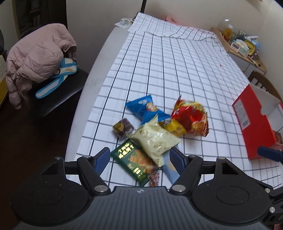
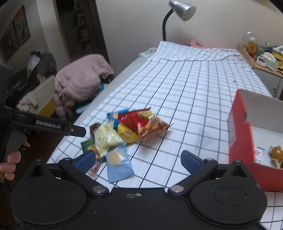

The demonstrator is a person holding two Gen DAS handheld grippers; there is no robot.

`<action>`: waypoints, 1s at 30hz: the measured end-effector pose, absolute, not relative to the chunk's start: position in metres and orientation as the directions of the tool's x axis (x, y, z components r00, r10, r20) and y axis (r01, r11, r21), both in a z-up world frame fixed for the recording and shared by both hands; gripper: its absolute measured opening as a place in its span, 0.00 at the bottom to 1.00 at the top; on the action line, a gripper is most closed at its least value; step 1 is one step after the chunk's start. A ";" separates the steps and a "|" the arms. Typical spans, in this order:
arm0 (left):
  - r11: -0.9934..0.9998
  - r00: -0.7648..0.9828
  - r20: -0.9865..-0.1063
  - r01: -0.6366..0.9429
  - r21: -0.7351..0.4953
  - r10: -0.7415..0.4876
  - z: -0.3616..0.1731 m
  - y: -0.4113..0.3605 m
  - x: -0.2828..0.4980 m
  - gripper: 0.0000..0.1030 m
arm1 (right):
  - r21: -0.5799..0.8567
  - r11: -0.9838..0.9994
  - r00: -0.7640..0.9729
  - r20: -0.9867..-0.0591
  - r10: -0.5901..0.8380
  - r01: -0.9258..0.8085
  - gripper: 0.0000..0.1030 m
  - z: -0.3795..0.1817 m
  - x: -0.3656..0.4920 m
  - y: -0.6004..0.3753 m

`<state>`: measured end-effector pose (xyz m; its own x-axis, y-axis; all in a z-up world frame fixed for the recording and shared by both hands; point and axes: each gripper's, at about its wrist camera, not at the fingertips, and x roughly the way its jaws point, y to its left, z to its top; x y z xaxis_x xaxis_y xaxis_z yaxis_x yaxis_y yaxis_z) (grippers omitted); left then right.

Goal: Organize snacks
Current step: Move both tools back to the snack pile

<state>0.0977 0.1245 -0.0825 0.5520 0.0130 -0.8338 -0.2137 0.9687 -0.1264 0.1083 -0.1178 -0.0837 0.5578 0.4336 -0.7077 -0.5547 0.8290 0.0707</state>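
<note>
A pile of snack packets lies on the checked cloth: a green packet (image 1: 136,161), a pale cream bag (image 1: 155,139), a dark blue packet (image 1: 146,109), a red and yellow bag (image 1: 191,117), a brown wrapped sweet (image 1: 123,127) and a light blue packet (image 2: 118,161). My left gripper (image 1: 139,157) is open, its fingers on either side of the green packet and the cream bag's lower end. My right gripper (image 2: 138,160) is open and empty, just right of the pile. A red box (image 2: 238,134) stands open at the right with a wrapped snack (image 2: 276,154) inside.
The checked cloth (image 1: 176,70) covers a white table (image 1: 104,58). A chair with a pink jacket (image 1: 37,58) stands left of the table. A wooden shelf with clutter (image 1: 242,46) is at the far right, a desk lamp (image 2: 180,10) at the far end.
</note>
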 end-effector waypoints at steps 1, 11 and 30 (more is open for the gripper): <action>0.971 0.546 -0.838 -0.210 -0.117 0.017 -0.087 0.124 0.097 0.72 | 0.066 0.824 0.550 -0.714 0.433 -0.563 0.99 -0.088 0.110 -0.115; 0.973 0.495 -0.869 -0.202 -0.113 0.002 -0.124 0.113 0.086 0.72 | -0.027 0.729 0.484 -0.764 0.426 -0.684 0.95 -0.134 0.111 -0.082; 0.963 0.455 -0.887 -0.195 -0.185 -0.079 -0.146 0.099 0.086 0.36 | -0.086 0.590 0.418 -0.787 0.453 -0.802 0.68 -0.176 0.127 -0.054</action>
<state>0.0865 0.0993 -0.1456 0.4551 -0.0787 -0.8870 -0.1945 0.9633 -0.1852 0.1268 -0.0535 -0.1761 0.4178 0.4534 -0.7873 -0.8025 0.5905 -0.0858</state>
